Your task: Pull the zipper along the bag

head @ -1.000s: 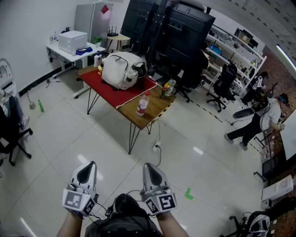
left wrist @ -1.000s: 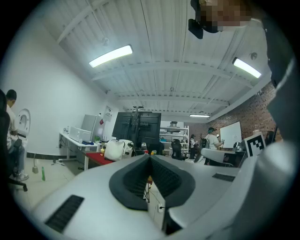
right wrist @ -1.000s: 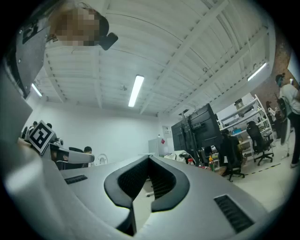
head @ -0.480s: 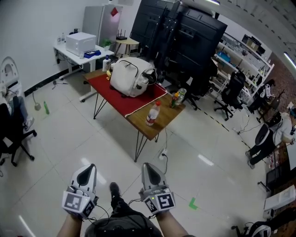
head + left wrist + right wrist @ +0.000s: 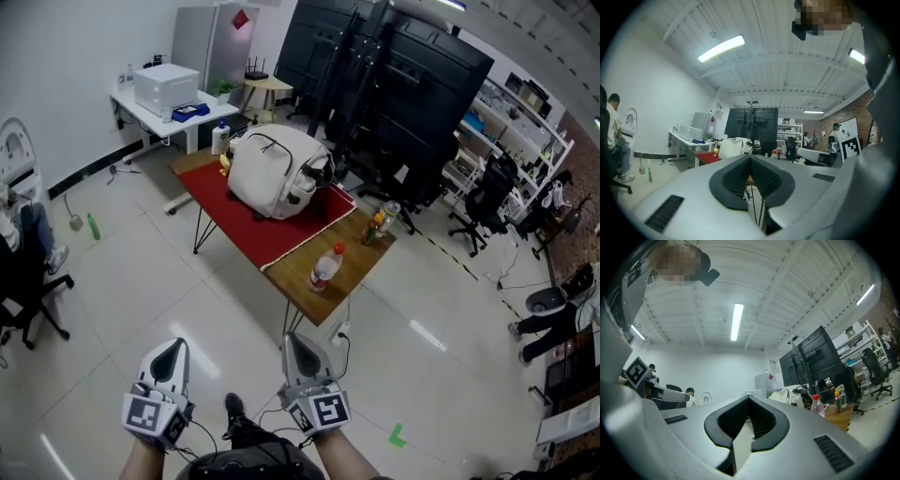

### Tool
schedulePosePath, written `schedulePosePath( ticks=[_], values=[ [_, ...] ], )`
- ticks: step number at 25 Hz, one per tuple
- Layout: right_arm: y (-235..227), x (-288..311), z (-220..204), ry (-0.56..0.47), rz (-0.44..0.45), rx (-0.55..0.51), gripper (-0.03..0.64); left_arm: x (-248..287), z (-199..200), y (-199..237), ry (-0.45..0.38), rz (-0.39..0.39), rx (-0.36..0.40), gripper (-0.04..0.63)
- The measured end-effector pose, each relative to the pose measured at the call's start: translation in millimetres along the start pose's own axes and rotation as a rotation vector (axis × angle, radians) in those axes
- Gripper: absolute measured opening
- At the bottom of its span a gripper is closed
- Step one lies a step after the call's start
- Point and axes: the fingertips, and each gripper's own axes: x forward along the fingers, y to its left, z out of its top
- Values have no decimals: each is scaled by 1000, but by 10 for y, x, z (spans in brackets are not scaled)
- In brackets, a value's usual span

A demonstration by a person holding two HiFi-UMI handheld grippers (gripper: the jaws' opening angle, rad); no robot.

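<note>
Jaws on your left gripper (image 5: 170, 354) are pressed together with nothing between them, and your right gripper (image 5: 302, 349) is the same: pads meeting, empty. You hold both low at the bottom of the head view, side by side and apart from each other, each pointing roughly level toward the table (image 5: 356, 269) (their marker cubes sit nearest you, just above your forearms). Neither touches anything.

The white backpack (image 5: 274, 171) lies on the far part of that wooden table, well apart from both grippers, with open tiled floor (image 5: 141, 281) between. It rests on a red cloth (image 5: 267, 230) that covers the table's far-left part, while the near-right part is bare wood. A dark line curves over the top of the pack, but its zipper pull is too small to make out from where you stand.

On the bare wood a clear bottle with a red cap (image 5: 324, 268) stands upright, just beside the edge of the cloth, and two smaller bottles (image 5: 379, 225) stand near the table's right corner. Tall black panels (image 5: 412, 84) rise behind the table. To the left, a white desk (image 5: 131, 99) carries a white printer (image 5: 166, 87). A green bottle (image 5: 92, 225) stands on the floor at left, and a green tape mark (image 5: 398, 434) lies on the tiles to the right of your right gripper.
</note>
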Motion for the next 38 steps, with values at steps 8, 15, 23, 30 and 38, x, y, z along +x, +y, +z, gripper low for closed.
schedulePosePath(
  ticks=[8,15,23,30,38],
  values=[
    [-708,1154,-321,56,11,41,21,1328,96,431,37,-28,4,21],
    [-1173,1736,-478,64,-1,54,21,2133,190,667,26,-31,23,21],
    [-1479,2045,-427,49,-13,62,22,2571,454,871,-15,-4,40,21],
    [-1598,2277,-471,40,-7,62,22,2822,466,1059,-24,-1,59,21],
    [-1632,2740,-714,62,-40,43,21,3165,350,1628,-16,1,41,21]
  ],
)
